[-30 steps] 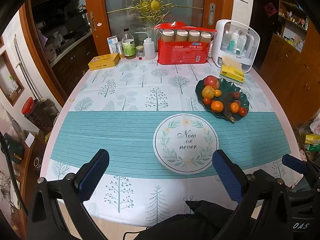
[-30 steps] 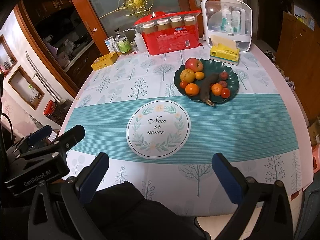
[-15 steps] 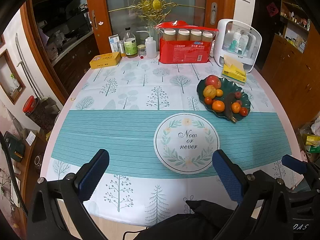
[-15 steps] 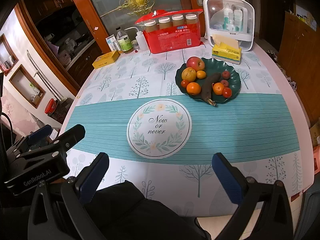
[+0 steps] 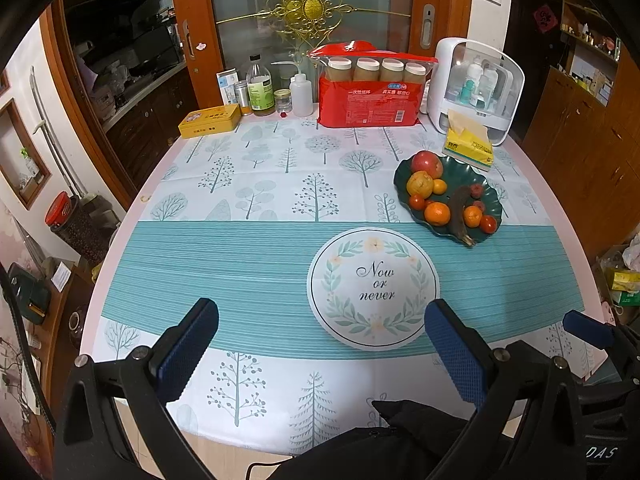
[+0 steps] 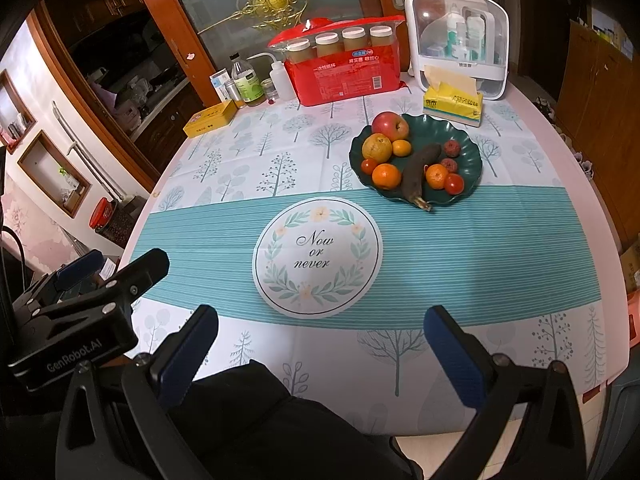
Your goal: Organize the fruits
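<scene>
Grippers (image 5: 320, 344) (image 6: 320, 344) agape; scalloped green plate (image 6: 468, 156)

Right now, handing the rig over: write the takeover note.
Left claw: open, empty, over the near table edge.
Right claw: open, empty, same.
Fruit: all on the green plate: apple, oranges, tomatoes, blackened banana.
Round "Now or never" mat: bare, in front of the plate.
Done: nothing moved yet.
Left: the whole sort.
</scene>
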